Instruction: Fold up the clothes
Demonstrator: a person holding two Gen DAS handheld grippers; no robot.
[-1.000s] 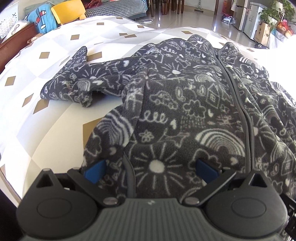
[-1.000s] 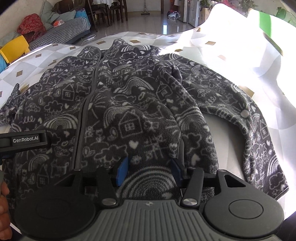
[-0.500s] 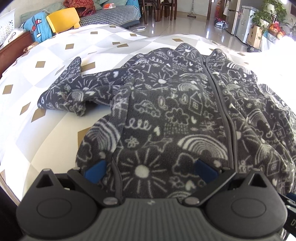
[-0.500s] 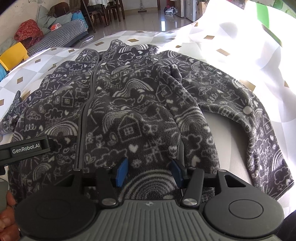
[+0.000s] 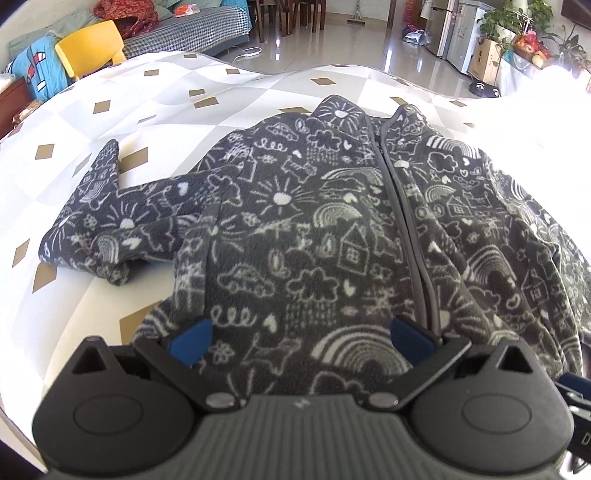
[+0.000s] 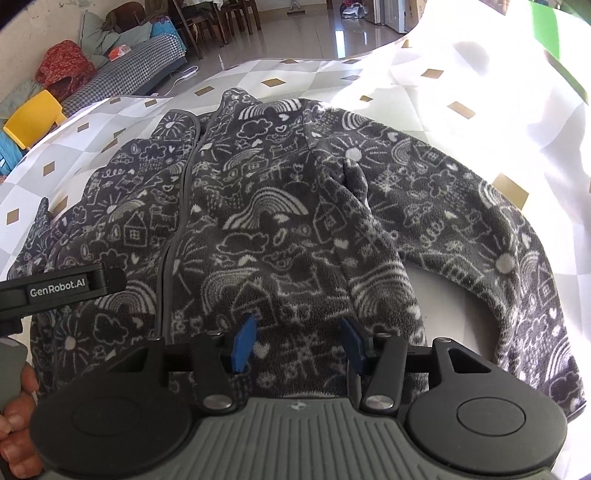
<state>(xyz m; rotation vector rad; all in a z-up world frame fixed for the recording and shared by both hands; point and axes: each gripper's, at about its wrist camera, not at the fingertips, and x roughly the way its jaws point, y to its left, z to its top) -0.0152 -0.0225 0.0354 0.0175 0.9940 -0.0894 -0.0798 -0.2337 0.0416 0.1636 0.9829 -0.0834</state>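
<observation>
Two grippers sit at the near hem of a dark grey fleece jacket [image 5: 295,229] printed with white doodles, which lies zipped and front-up across a white quilted bedspread [image 5: 155,96] with gold diamonds. The left gripper [image 5: 301,334] has its blue pads spread wide over the hem left of the zipper [image 5: 397,206], jaws released, with fabric lying between them. The right gripper [image 6: 297,341] stands with its pads narrower but still apart, fleece bunched between them; whether they pinch it cannot be told. The jacket's left sleeve [image 5: 110,225] is folded back on itself toward the bedspread's left edge; the right sleeve [image 6: 517,266] curves out toward the right edge. A hand [image 6: 14,417] shows beside the right gripper. Beyond the far edge stand a yellow chair [image 5: 92,46], a houndstooth sofa [image 5: 199,31] and potted plants [image 5: 517,22].
</observation>
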